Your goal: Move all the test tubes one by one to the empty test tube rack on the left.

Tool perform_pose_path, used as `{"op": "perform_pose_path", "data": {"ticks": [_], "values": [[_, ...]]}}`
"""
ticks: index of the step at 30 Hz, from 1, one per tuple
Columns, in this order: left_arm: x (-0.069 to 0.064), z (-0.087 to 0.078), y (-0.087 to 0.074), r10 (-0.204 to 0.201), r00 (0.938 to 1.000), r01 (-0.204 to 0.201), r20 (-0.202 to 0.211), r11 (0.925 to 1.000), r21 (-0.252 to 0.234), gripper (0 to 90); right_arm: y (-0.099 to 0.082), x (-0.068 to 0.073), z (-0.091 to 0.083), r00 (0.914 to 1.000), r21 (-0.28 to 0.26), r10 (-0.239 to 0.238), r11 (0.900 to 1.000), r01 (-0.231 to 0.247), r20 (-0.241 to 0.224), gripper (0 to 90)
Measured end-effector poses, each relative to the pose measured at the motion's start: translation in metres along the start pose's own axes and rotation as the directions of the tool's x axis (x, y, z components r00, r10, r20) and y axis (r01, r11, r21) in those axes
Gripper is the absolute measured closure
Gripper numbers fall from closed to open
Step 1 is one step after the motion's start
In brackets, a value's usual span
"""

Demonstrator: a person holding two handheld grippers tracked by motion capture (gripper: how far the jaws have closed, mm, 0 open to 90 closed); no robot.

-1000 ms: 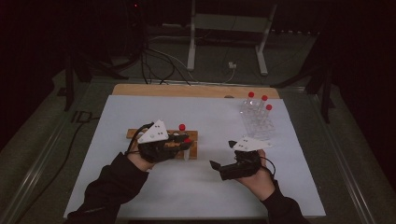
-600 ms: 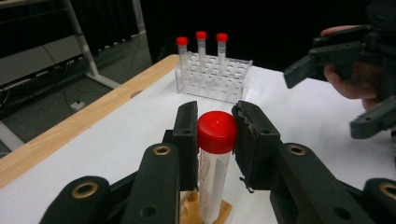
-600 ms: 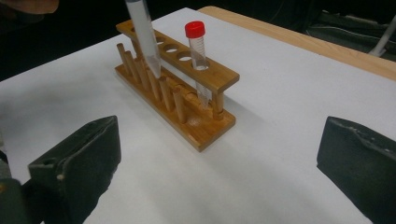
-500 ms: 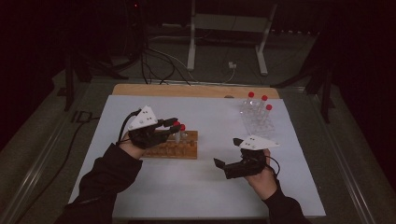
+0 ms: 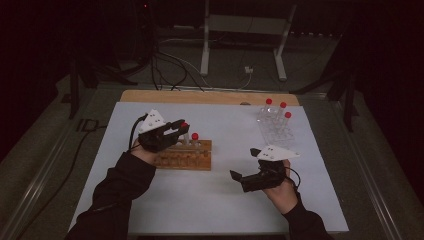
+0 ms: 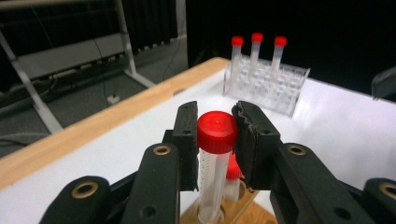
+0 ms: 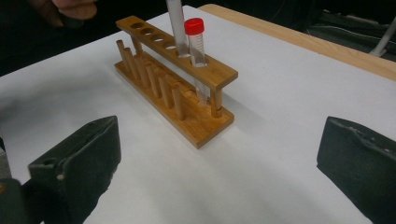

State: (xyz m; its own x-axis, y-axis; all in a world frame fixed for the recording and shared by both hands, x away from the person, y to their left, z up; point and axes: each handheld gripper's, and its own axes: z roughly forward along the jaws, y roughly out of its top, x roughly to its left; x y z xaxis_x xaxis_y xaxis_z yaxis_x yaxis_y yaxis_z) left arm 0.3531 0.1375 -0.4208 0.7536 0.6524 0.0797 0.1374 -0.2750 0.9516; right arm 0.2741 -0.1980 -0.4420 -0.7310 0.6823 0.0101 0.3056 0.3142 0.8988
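- Left gripper (image 5: pixel 176 129) over the near-left part of the desk (image 5: pixel 225 210), clamped on the red cap of a clear tube (image 6: pixel 215 158); in the left gripper view both pads press the cap from either side.
- Held tube upright, lower end down in a hole of the wooden rack (image 5: pixel 187 156), so placed or nearly placed rather than hanging free.
- Second capped tube (image 7: pixel 196 39) in the next hole, just beside the held one; remaining holes toward the rack's far end bare.
- Likely handling: light, stiff, thin-walled plastic, smooth and a little slippery on the barrel, probably prone to tipping if nudged while only partly seated.
- Best hold judged to be the cap or just under it, where the ribbed edge gives the pads some bite; a straight vertical path looks needed to avoid scraping the hole's rim or rocking the light rack.
- Right gripper (image 5: pixel 240 178) low over the desk's near-right part, jaws wide apart and holding nothing, pointed toward the rack.
- Clear plastic rack (image 5: pixel 275 131) at the far right of the desk, three more red-capped tubes standing in it, well apart from both grippers.
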Motion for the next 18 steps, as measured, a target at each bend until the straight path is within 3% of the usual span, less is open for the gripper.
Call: {"op": "perform_pose_path", "data": {"ticks": [8, 18], "values": [[-0.001, 0.010, -0.020, -0.024, 0.9997, 0.024, 0.008, 0.9990, 0.039, 72.0, 0.000, -0.001, -0.001, 1.0000, -0.007, 0.003, 1.0000, -0.003, -0.008, 0.0], [-0.003, 0.017, -0.034, -0.027, 0.9996, 0.027, -0.005, 0.9964, 0.080, 71.9, -0.001, -0.001, -0.001, 1.0000, 0.001, -0.003, 1.0000, 0.003, -0.008, 0.0]]}}
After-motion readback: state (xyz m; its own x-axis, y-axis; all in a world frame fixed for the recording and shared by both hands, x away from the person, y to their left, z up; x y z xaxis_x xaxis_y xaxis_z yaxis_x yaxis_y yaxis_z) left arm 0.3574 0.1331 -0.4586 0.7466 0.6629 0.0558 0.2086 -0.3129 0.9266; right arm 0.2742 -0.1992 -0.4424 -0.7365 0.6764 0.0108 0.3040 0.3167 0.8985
